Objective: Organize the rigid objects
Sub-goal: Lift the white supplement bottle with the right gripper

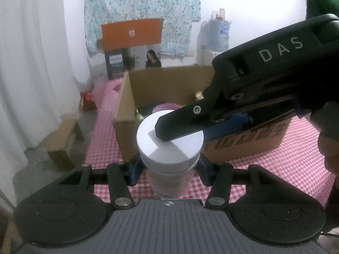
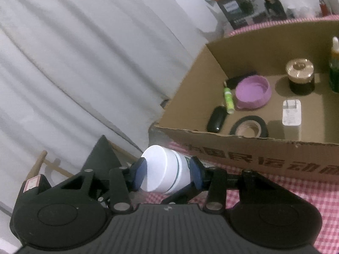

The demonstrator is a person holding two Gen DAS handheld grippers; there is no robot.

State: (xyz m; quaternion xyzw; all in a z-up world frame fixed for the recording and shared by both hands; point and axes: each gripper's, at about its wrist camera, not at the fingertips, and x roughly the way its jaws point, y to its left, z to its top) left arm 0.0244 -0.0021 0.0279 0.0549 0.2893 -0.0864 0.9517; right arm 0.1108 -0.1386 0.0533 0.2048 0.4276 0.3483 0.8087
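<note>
- White-lidded jar (image 1: pixel 169 146) not yet boxed; held above the checked surface (image 1: pixel 275 169), just outside the cardboard box (image 2: pixel 243 148).
- Left tool (image 1: pixel 169 167) closed partway on the jar's body below the lid.
- Right tool (image 2: pixel 167 172) clamped across the lid.
- Already boxed: purple bowl (image 2: pixel 253 92), tape roll (image 2: pixel 249 127), charger (image 2: pixel 291 112), gold-lidded jar (image 2: pixel 300 76).
- Remaining: place this jar inside.

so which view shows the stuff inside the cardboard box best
The right wrist view: it looks down into the cardboard box, showing the purple bowl, tape roll, white charger and gold-lidded jar. The left wrist view shows mostly box walls and a sliver of the bowl.
</note>
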